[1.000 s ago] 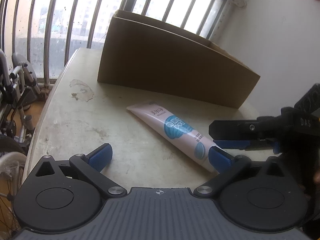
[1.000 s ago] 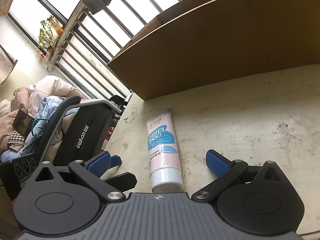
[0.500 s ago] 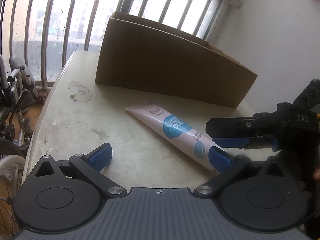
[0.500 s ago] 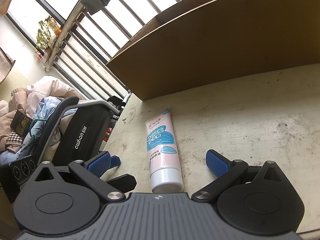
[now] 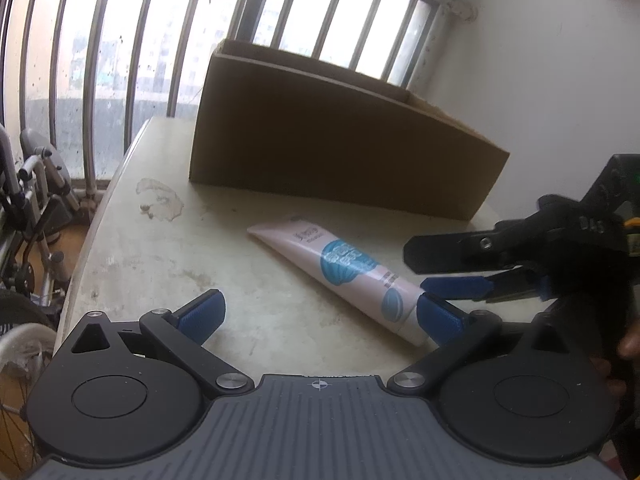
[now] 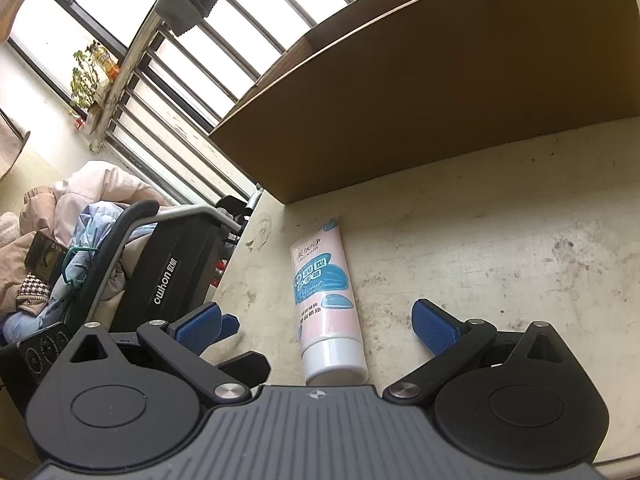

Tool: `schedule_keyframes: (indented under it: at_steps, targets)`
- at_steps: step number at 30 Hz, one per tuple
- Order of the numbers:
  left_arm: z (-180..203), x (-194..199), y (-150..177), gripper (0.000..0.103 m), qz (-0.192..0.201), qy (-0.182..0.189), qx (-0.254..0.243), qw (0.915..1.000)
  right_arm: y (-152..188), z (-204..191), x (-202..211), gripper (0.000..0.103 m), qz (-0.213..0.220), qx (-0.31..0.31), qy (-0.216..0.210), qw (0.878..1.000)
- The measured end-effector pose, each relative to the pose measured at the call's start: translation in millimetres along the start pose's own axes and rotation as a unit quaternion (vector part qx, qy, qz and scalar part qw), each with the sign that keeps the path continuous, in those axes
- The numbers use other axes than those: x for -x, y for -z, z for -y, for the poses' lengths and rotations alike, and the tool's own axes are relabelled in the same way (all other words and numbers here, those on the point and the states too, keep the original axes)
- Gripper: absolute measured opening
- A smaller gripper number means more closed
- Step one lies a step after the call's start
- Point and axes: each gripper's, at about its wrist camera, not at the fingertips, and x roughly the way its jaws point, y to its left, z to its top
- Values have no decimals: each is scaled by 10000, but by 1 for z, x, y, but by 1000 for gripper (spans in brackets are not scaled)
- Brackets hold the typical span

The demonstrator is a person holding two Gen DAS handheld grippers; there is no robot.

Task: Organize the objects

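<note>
A pink tube (image 5: 340,268) with a blue label and a white cap lies flat on the worn cream table (image 5: 160,260), in front of an open cardboard box (image 5: 340,152). My left gripper (image 5: 320,314) is open just above the table; its right pad is near the tube's cap end. My right gripper (image 5: 416,274) comes in from the right. In the right wrist view the right gripper (image 6: 316,324) is open, with the tube (image 6: 326,292) lying between its fingers, cap end nearest the camera. The box (image 6: 420,100) stands behind. One of the left gripper's fingers (image 6: 232,326) shows at the lower left.
The table's rounded edge (image 5: 100,220) runs along the left. Beyond it stand a wheelchair frame (image 5: 28,200) and a black exercise machine (image 6: 172,272) piled with clothes (image 6: 80,216). Barred windows (image 5: 120,40) are behind the box. A white wall (image 5: 540,80) is on the right.
The left wrist view has shifted slightly, so the box and tube sit a little lower in frame. The right gripper has edged slightly along the tube. The tube has not moved; both grippers stay open.
</note>
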Motion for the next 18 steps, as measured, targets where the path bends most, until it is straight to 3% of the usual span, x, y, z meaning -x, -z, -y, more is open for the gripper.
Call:
schedule_keyframes:
  at_steps: [10, 14, 18]
  targets:
    - [17, 2, -3, 97, 106, 542, -272, 9981, -8, -3, -2, 99, -232, 72, 44, 9997]
    - [20, -6, -3, 92, 20, 680, -180, 9975, -11, -3, -6, 86, -323, 81, 48, 9994]
    - [21, -19, -5, 79, -167, 789, -94, 9967, -14, -4, -11, 68, -396, 117, 35, 9991]
